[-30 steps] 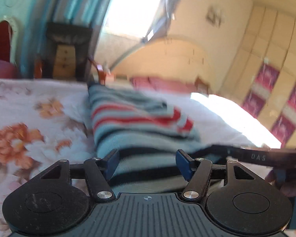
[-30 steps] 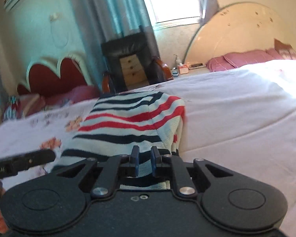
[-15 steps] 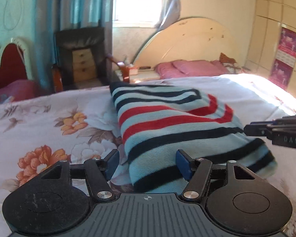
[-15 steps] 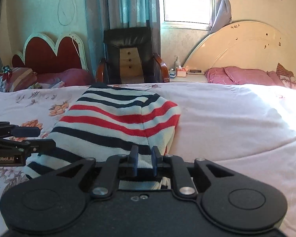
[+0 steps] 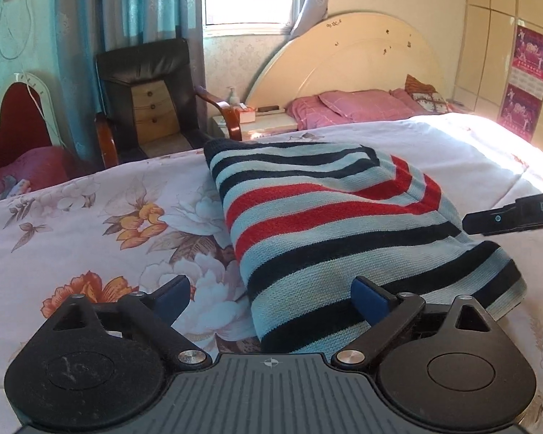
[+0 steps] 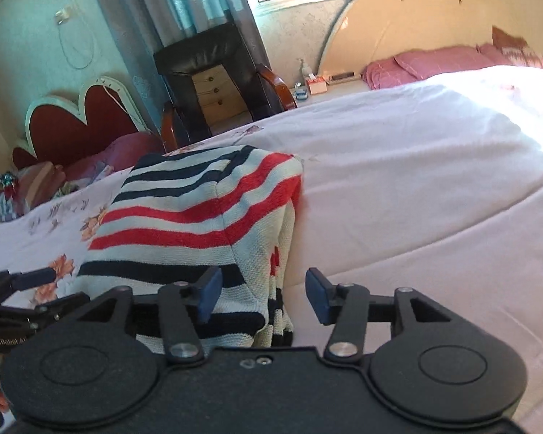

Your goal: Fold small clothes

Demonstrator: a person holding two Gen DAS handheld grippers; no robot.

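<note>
A folded knit sweater [image 5: 329,224] with light blue, navy and red stripes lies flat on the bed; in the right wrist view, the sweater [image 6: 184,224] fills the near left. My left gripper [image 5: 271,296] sits at its near left corner. Its jaws are opening wide, the corner lies between them, and the pads are clear of the cloth. My right gripper [image 6: 263,294] straddles the sweater's near right edge. Its jaws are opening too, with no pad pressing on the cloth. Each gripper also shows in the other's view: the right gripper [image 5: 510,215], the left gripper [image 6: 29,282].
The bed has a floral sheet [image 5: 90,224] on the left and a white duvet [image 6: 434,181] on the right. Behind it stand a black armchair [image 5: 144,83], a nightstand [image 5: 257,119], pink pillows [image 5: 358,105] and a cream headboard [image 5: 351,54].
My right gripper, shut on the sweater's near edge before, has opened and shifted right. My left jaws have spread wider. The sweater has settled flat on the bed.
</note>
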